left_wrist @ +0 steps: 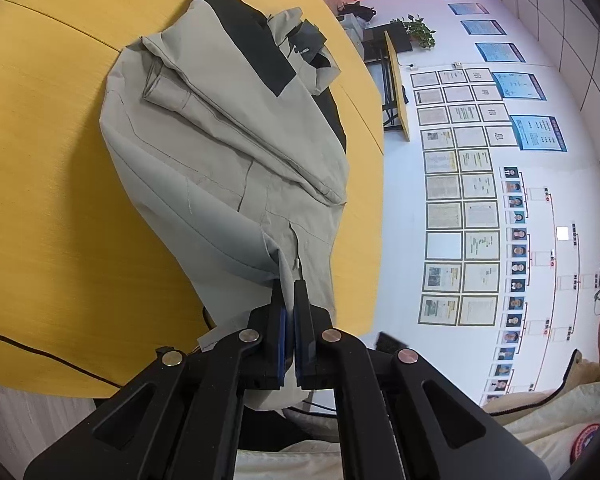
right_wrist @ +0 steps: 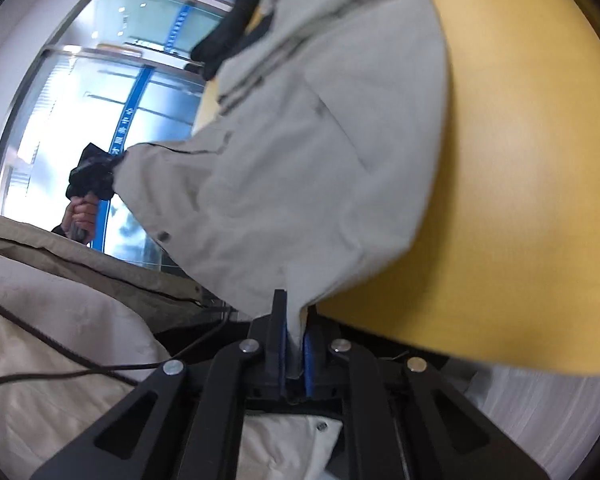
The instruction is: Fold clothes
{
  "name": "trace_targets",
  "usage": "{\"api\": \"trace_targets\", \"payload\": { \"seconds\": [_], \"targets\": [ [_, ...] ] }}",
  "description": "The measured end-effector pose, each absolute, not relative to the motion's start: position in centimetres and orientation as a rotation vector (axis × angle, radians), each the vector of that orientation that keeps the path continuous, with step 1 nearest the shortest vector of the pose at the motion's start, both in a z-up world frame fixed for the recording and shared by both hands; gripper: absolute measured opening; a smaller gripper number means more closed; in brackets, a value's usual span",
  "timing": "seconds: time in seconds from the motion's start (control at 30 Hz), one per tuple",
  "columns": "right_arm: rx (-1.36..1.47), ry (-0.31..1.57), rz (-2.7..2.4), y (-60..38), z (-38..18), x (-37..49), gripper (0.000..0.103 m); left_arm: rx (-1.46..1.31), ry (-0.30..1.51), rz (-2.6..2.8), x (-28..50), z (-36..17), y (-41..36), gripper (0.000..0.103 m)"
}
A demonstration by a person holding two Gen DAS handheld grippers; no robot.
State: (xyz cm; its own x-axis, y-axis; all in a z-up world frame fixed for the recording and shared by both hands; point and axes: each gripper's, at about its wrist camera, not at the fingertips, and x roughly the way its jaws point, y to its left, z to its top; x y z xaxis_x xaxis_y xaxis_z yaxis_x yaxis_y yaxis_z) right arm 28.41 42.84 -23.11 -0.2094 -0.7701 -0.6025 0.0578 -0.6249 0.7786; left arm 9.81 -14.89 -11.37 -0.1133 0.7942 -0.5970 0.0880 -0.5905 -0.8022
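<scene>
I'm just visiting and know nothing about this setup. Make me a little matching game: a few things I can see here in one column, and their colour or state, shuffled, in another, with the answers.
Things:
1. jacket
2. table
3. left hand-held gripper
4. cable

Descriptions:
A. yellow wood-look surface
B. thin, black, trailing over the table edge
C. light grey with black panels, partly lifted at the near edge
D. shut on cloth

Pairs: 1-C, 2-A, 3-D, 4-B

A pale grey jacket with black panels lies on the yellow wood-grain table, pinched between black grippers' blue pads.
</scene>
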Motion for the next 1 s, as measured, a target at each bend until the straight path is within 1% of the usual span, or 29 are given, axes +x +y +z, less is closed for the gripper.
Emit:
{"api": "trace_targets", "payload": {
  "seconds": [0.13, 0.23, 0.37, 0.47, 0.63, 0.77, 0.83, 0.9, 1.0],
  "targets": [
    [1.315, -0.817, -1.989, 43.3, -17.4, 24.1, 0.006, -1.615, -0.975, 1.786, 9.4, -10.6, -14.6, 0.002],
    [1.169, -0.779, -2.024, 44.4, -13.9, 20.4, 0.006, -1.558, -1.027, 1.811, 8.6, -9.8, -14.3, 0.002],
    [1.060, -0.707, -2.051, 44.7, -11.1, 15.6, 0.006, -1.440, -1.136, 1.856, 7.2, -8.5, -14.3, 0.002],
    [0.972, -0.712, -2.076, 46.5, -9.6, 13.1, 0.006, -1.336, -1.244, 1.893, 5.9, -7.7, -14.8, 0.002],
    [0.850, -0.738, -2.105, 48.5, -7.2, 7.4, 0.006, -1.229, -1.302, 1.925, 0.3, -7.7, -15.5, 0.002],
    [0.796, -0.749, -2.151, 50.2, -6.9, 2.0, 0.006, -1.146, -1.338, 1.946, -4.3, -7.9, -16.2, 0.002],
    [0.790, -0.752, -2.199, 50.6, -7.9, -0.9, 0.006, -1.108, -1.352, 1.950, -7.0, -8.4, -16.4, 0.002],
    [0.787, -0.765, -2.245, 51.2, -9.1, -3.9, 0.006, -1.076, -1.358, 1.941, -10.4, -9.8, -16.7, 0.002],
    [0.807, -0.818, -2.285, 51.8, -12.4, -8.3, 0.006, -1.077, -1.363, 1.927, -15.2, -12.9, -16.8, 0.002]
  ]
}}
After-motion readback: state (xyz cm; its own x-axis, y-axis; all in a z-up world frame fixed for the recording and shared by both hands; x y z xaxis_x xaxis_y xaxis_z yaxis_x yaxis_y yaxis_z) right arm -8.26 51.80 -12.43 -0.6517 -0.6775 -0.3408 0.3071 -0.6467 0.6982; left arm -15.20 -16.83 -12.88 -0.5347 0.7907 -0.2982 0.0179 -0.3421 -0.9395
